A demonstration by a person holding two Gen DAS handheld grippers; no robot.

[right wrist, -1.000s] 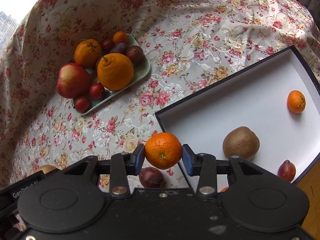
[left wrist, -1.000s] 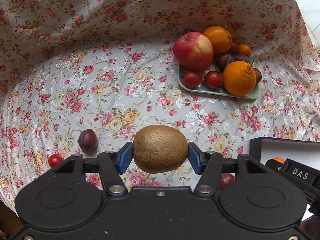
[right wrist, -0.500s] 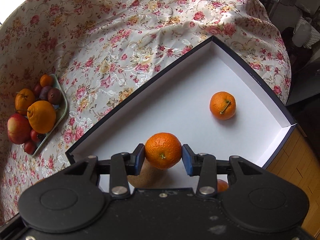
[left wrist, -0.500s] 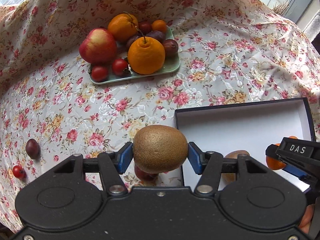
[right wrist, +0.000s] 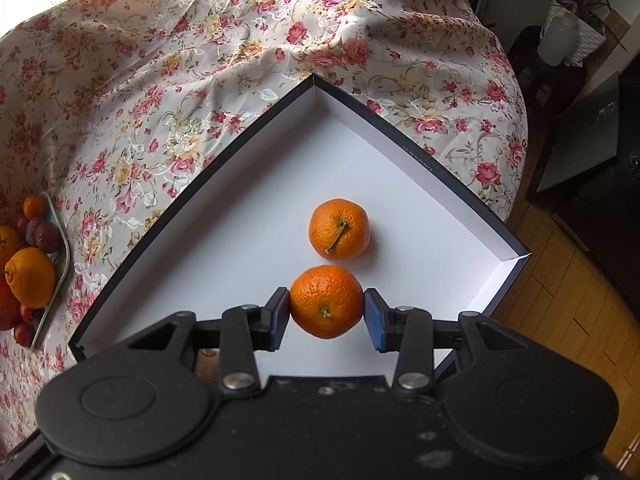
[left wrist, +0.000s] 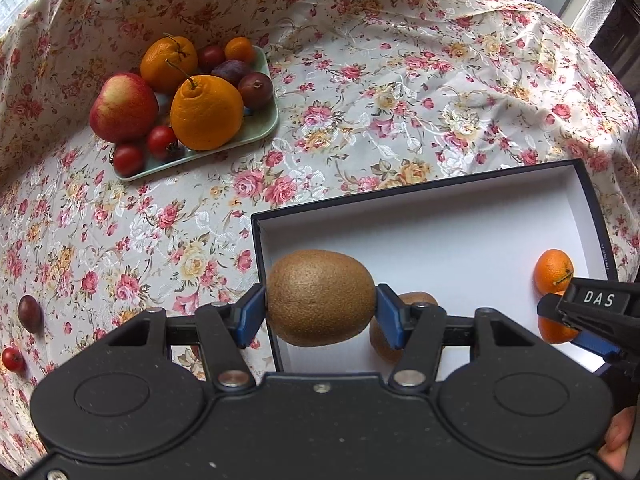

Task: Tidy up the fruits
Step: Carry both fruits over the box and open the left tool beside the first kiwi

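Placement is the step in hand. In the left wrist view, the left gripper (left wrist: 320,316) clamps a fuzzy brown kiwi (left wrist: 320,298) above the near-left corner of the shallow white box with dark rim (left wrist: 416,190), beside a second kiwi (left wrist: 384,342) lying inside. In the right wrist view, the right gripper (right wrist: 326,312) squeezes a small orange mandarin (right wrist: 326,301) just before a stemmed mandarin (right wrist: 339,229) resting in the box. Next, I judge, each lowers and lets go beside its match.
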